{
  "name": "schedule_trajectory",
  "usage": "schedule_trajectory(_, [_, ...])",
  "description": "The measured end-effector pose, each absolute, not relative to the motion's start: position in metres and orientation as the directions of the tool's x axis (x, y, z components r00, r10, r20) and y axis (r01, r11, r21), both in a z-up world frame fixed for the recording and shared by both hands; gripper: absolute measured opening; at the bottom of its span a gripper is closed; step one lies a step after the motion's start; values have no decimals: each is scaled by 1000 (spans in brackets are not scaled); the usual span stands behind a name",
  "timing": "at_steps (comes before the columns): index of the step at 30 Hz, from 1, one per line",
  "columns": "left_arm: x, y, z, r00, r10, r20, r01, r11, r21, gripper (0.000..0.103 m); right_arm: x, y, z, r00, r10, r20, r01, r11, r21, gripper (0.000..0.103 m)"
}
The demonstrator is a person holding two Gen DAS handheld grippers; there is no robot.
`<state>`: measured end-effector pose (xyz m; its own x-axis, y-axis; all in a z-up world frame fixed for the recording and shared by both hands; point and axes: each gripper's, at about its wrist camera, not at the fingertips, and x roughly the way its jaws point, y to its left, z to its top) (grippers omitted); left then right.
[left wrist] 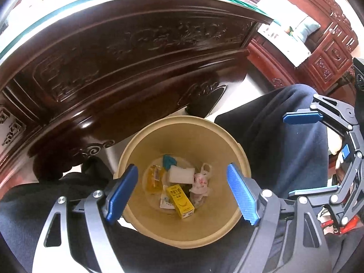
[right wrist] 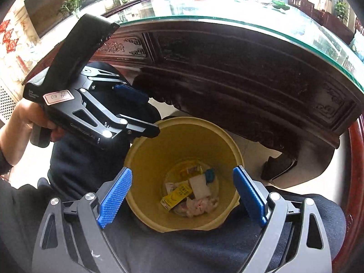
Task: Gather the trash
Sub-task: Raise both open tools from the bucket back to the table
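A tan waste bin (left wrist: 182, 120) (right wrist: 145, 182) stands on the floor between a person's knees. Inside lie a yellow carton (left wrist: 180, 201) (right wrist: 177, 195), a white foam block (left wrist: 180, 174) (right wrist: 200, 185), crumpled white wrapping (left wrist: 201, 183) (right wrist: 198, 204), an orange packet (left wrist: 154, 178) and a teal scrap (left wrist: 168, 160). My left gripper (left wrist: 182, 195) (right wrist: 141, 113) hangs open above the bin's mouth, nothing between its blue pads. My right gripper (right wrist: 182, 195) (left wrist: 298, 154) is also open and empty, over the bin from the other side.
A dark carved wooden table with a glass top (left wrist: 136, 52) (right wrist: 250, 72) rises just behind the bin. Legs in dark trousers (left wrist: 284, 136) (right wrist: 86, 159) flank the bin. A black shoe (right wrist: 277, 166) rests by the table's foot. Red carved furniture (left wrist: 329, 52) stands further back.
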<state>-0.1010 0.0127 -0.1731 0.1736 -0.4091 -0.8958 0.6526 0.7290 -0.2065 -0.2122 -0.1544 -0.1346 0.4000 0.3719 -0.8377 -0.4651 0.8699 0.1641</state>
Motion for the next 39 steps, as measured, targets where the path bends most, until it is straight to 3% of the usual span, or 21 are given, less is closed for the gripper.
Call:
schedule_trajectory(19, [-96,-3,-173,160,-401,-902,688,701,-189,80,-198,-161,-142,377,363,-852,-454,874,171,87])
schedule_trajectory(26, [-90,-7,-148,188,-418,-889,719,675,-166,80,-188,-167,-122,411,366,-835,-460,874,157,87])
schedule_trajectory(30, [-76,-3,-108,273,-453,-849,731,671,-123,81,-174,-173,-89,494,364,-790,-457,881,121,87])
schedule_trajectory(35, [-44,10,-47,459,-495,-738,699,714,-45,94,-149,-186,-39,677,312,-667,-392,920,32,91])
schedule_trajectory(39, [-7,23,-17,627,-462,-627,601,799,13,99,-110,-205,-22,749,324,-578,-295,944,147,93])
